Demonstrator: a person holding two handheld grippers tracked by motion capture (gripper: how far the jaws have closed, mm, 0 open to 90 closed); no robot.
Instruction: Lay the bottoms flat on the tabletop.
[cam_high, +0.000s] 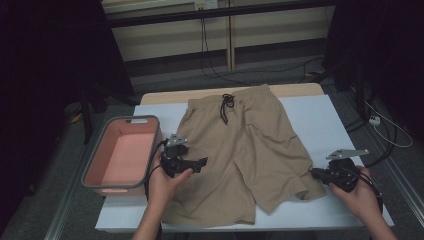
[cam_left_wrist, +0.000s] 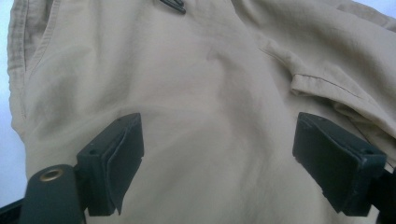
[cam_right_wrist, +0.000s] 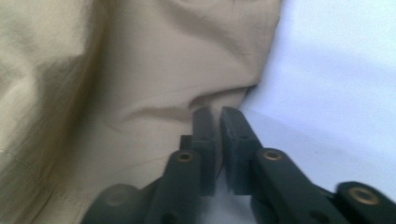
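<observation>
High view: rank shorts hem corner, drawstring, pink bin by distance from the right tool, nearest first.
From the right tool:
1. Shorts hem corner, right beside the tool at the table's near right.
2. Drawstring, at the waistband, far middle.
3. Pink bin, off the table's left edge.

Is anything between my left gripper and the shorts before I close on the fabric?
Nothing visible. The left gripper hangs open directly over the tan shorts, with bare cloth between its jaws. The pink bin sits off to the side, away from the cloth.
</observation>
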